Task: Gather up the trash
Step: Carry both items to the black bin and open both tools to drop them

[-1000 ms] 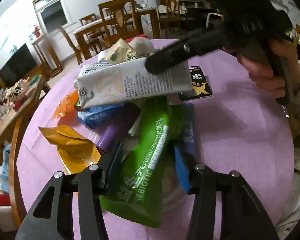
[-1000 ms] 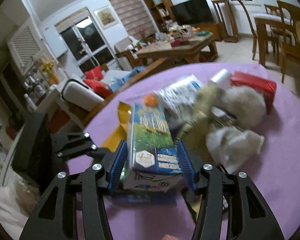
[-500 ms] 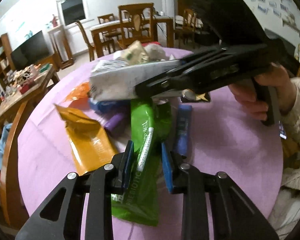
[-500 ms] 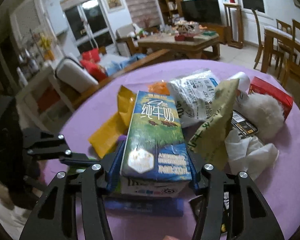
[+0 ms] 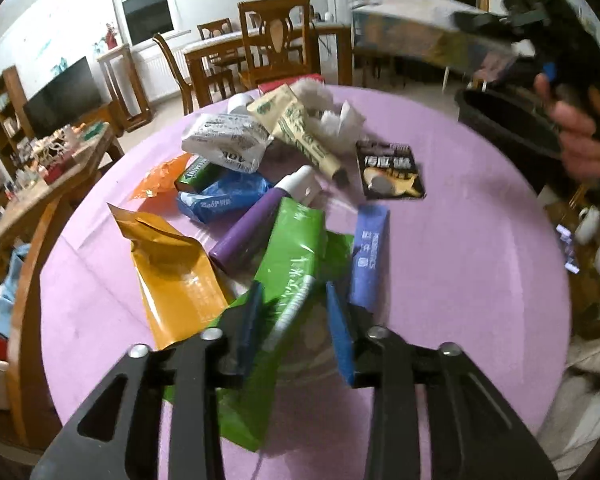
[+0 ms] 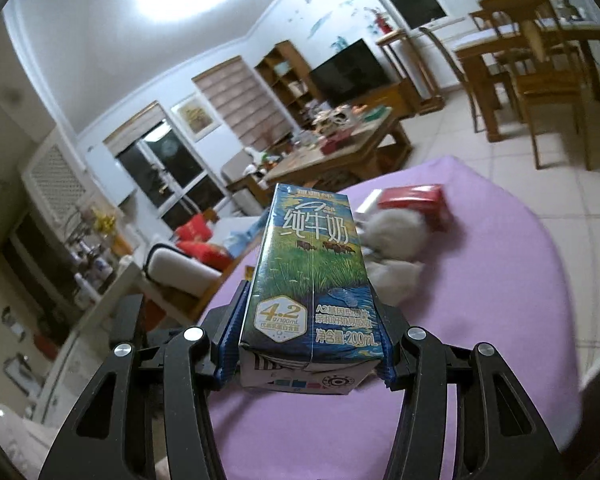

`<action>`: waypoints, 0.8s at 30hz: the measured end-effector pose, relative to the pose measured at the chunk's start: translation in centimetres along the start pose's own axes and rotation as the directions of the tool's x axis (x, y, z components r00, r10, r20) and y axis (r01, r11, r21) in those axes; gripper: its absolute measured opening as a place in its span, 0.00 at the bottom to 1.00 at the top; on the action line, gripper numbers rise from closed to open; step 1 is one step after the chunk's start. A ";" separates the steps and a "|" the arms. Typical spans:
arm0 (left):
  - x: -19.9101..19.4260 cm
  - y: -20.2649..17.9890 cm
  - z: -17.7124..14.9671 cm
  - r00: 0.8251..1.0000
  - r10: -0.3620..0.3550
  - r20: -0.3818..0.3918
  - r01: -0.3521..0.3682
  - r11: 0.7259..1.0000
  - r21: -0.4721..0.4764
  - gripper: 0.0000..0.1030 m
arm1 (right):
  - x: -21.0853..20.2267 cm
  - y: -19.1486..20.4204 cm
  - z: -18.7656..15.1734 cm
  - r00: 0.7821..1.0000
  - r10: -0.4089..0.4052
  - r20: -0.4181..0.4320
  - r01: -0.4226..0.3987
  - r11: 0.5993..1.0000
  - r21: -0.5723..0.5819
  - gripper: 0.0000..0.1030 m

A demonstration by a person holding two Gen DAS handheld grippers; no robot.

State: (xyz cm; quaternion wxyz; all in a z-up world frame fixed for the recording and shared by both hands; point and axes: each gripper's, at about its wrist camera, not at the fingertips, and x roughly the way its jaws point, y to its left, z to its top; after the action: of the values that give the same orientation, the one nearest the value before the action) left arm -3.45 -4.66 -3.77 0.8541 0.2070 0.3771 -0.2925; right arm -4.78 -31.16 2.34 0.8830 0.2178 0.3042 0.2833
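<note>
My right gripper is shut on a blue and green milk carton and holds it high above the purple table; carton and gripper show blurred in the left wrist view at top right. My left gripper is closed around a green pouch that lies on the table. Around it lie an orange pouch, a purple tube, a blue stick pack, a blue wrapper, a white packet and a black card.
White tissue wads and a red box lie at the table's far side. A black bin rim shows under the right hand. Wooden chairs and a cluttered low table stand beyond.
My right gripper has lifted the milk carton up and away from the pile, to the right. My left gripper has narrowed onto the green pouch.
</note>
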 end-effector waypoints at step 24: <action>-1.4 -7.1 12.3 0.938 -0.254 0.236 0.287 0.951 -0.118 0.25 | -19.5 -9.9 -7.4 0.896 -0.384 0.224 0.338 0.916 0.218 0.51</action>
State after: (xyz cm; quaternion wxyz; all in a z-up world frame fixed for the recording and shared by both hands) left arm -2.44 -16.54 4.10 0.8550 0.0546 0.3269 -0.3989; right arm -18.79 -49.32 -0.43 0.9302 0.2689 0.2435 0.0551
